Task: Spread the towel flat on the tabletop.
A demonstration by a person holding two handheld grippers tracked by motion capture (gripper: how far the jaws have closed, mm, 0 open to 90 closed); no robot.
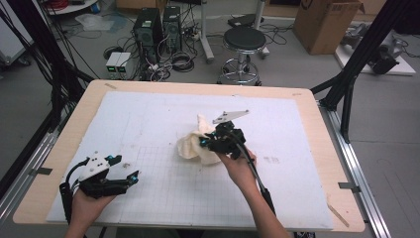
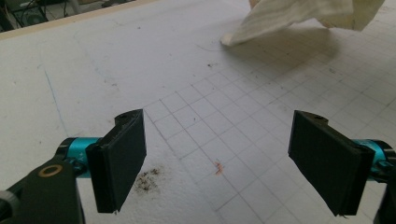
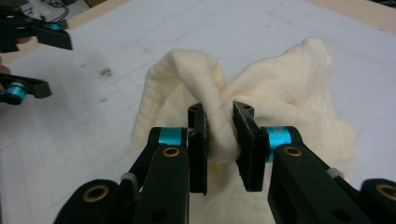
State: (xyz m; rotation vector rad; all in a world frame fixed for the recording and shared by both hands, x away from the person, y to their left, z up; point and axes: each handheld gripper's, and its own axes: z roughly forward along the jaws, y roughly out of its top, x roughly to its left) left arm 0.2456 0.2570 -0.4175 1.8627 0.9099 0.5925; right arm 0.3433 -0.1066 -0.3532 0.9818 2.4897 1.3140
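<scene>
A cream cloth (image 1: 194, 144) sits bunched near the middle of the white gridded board (image 1: 148, 114). My right gripper (image 1: 205, 141) is shut on a fold of it. In the right gripper view the two black pads pinch the cloth (image 3: 219, 126) between them, at my right gripper (image 3: 220, 140), and the rest of the fabric bulges up behind and hangs below. My left gripper (image 1: 130, 179) rests low at the board's near left, well apart from the cloth, jaws wide open over bare grid (image 2: 215, 158). The cloth's (image 2: 299, 16) lower corner hangs at the top of the left gripper view.
The board lies on a wooden table (image 1: 324, 134) with black frame posts (image 1: 364, 44) at its sides. Beyond the far edge stand a stool (image 1: 243, 42), computer towers (image 1: 158, 29), cables and a cardboard box (image 1: 324, 22). A dark smudge (image 2: 148, 178) marks the board by the left gripper.
</scene>
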